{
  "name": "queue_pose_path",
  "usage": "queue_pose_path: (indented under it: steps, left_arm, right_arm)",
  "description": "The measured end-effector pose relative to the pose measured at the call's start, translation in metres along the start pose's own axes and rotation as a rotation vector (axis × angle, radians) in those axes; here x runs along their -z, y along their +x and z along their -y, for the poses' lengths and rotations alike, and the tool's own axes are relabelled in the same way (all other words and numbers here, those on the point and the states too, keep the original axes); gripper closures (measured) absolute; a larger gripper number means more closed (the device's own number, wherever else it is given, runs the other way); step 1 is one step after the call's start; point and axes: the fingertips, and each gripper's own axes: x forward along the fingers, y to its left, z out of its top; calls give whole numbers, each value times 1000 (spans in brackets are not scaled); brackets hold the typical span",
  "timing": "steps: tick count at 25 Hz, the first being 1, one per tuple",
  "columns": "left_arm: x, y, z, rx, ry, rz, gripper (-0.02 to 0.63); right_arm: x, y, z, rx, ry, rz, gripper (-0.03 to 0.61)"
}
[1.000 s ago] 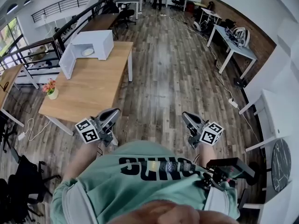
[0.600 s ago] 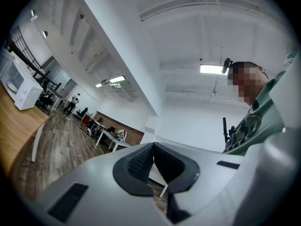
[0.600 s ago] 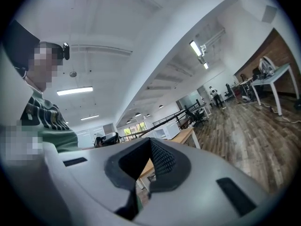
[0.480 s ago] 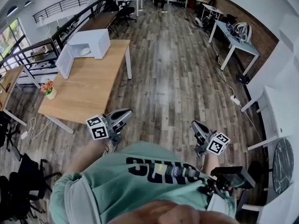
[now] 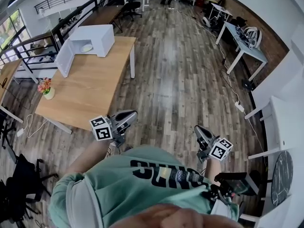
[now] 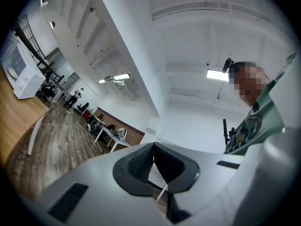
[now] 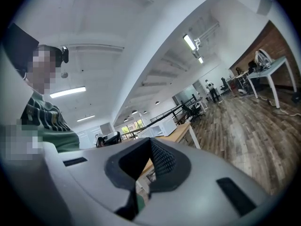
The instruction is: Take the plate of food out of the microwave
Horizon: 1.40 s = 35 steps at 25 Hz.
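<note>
Only the head view shows the whole layout: the microwave sits at the far end of the wooden table, about 11 o'clock from frame centre. Its door is swung open to its 8 o'clock. The plate of food is inside the cavity, a pale disc too small to tell what's on it. A flower pot stands on the table edge at 9 o'clock. The left gripper is at 8 o'clock and the right gripper at 4 o'clock. Both are low by the person's green shirt, well apart from the microwave, but jaw state is unreadable from up here. The gripper views settle it: each gripper's pads meet at the tips, closed, with nothing between them. The left gripper view catches the microwave cut off at the 9 o'clock edge, cavity contents not visible, plus ceiling lights. The right gripper view shows the table end and a white box past the jaws, probably the microwave, with no plate discernible. A mosaic patch covers the face in both gripper views. Distant desks and a standing person at 12 o'clock are tiny.
</note>
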Motion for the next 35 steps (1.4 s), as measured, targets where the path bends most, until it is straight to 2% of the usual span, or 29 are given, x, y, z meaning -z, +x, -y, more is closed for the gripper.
queue_pose_path:
  steps: [4,9,16,21,25,31,35]
  left_arm:
    - [-35,-17,-50,2,-1,29,609]
    - [-93,-47,-123,-20,53,50,609]
    - [-135,-100,-198,-120,76,67,609]
    - [-140,-121,-227,-226,71,105,609]
    - [-142,-127,-244,-362,82,149,609]
    - [-146,-102,-243,-554,124,265,609]
    - [-140,-76,-240,-640,120,320,609]
  right_arm:
    - [-22,61,-5,-6,-38,-12,572]
    - [-51,167,0,-51,-80,-21,572]
    - [-59,309,-4,-187,-81,-79,572]
    - [-47,371,18,-283,-54,-164,572]
    - [-52,418,41,-401,-43,-208,572]
    - [-78,469,74,-624,-75,-293,572]
    - [-92,489,98,-711,-74,-330,572]
